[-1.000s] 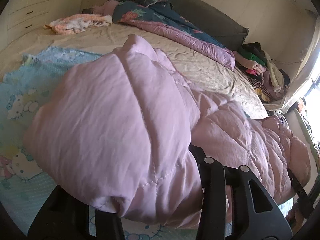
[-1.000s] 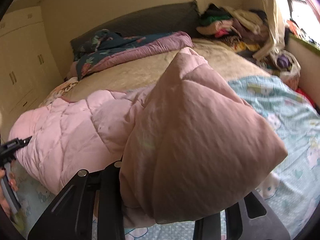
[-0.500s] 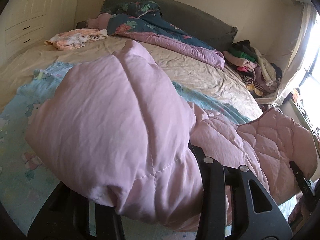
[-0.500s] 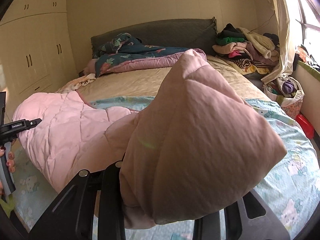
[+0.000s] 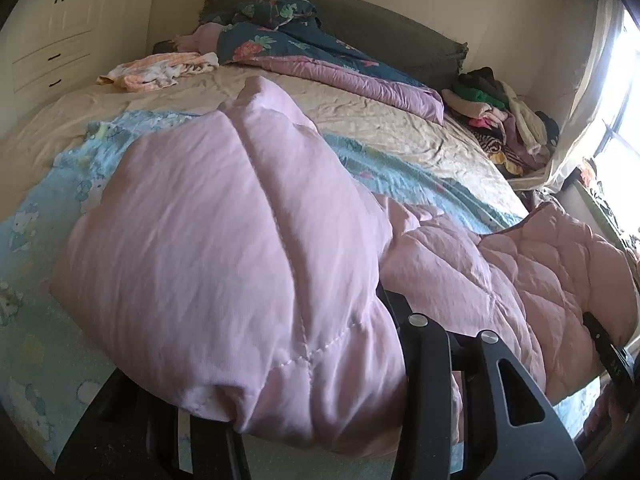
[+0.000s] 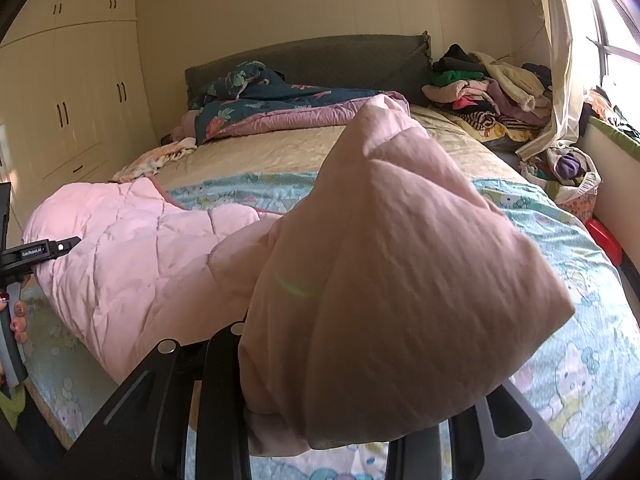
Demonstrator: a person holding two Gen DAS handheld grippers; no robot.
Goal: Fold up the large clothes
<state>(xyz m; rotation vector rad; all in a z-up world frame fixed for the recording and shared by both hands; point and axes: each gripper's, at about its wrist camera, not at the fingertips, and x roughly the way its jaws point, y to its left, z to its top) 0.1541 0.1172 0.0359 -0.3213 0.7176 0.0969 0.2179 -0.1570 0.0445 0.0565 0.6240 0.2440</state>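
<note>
A large pink quilted garment (image 5: 248, 248) hangs between my two grippers above the near end of the bed. My left gripper (image 5: 304, 412) is shut on one bunched corner, and the cloth hides its fingertips. In the right wrist view the other corner (image 6: 400, 280) bulges out of my right gripper (image 6: 332, 408), which is shut on it. The stretch of garment between them (image 6: 132, 256) sags toward the cartoon-print sheet (image 6: 576, 364). Each gripper shows at the edge of the other's view: the right gripper (image 5: 612, 360) and the left gripper (image 6: 40, 250), with a hand below it.
A beige sheet (image 5: 360, 112) covers the bed's far half, with a dark floral duvet (image 5: 288, 44) against the grey headboard (image 6: 340, 60). A small peach cloth (image 5: 160, 70) lies far left. Piled clothes (image 6: 488, 92) sit by the window. Wardrobe doors (image 6: 68, 112) line the left wall.
Both grippers have drawn back from the headboard and risen slightly, carrying the garment with them. More of the cartoon-print sheet now shows behind it. Both grips are unchanged.
</note>
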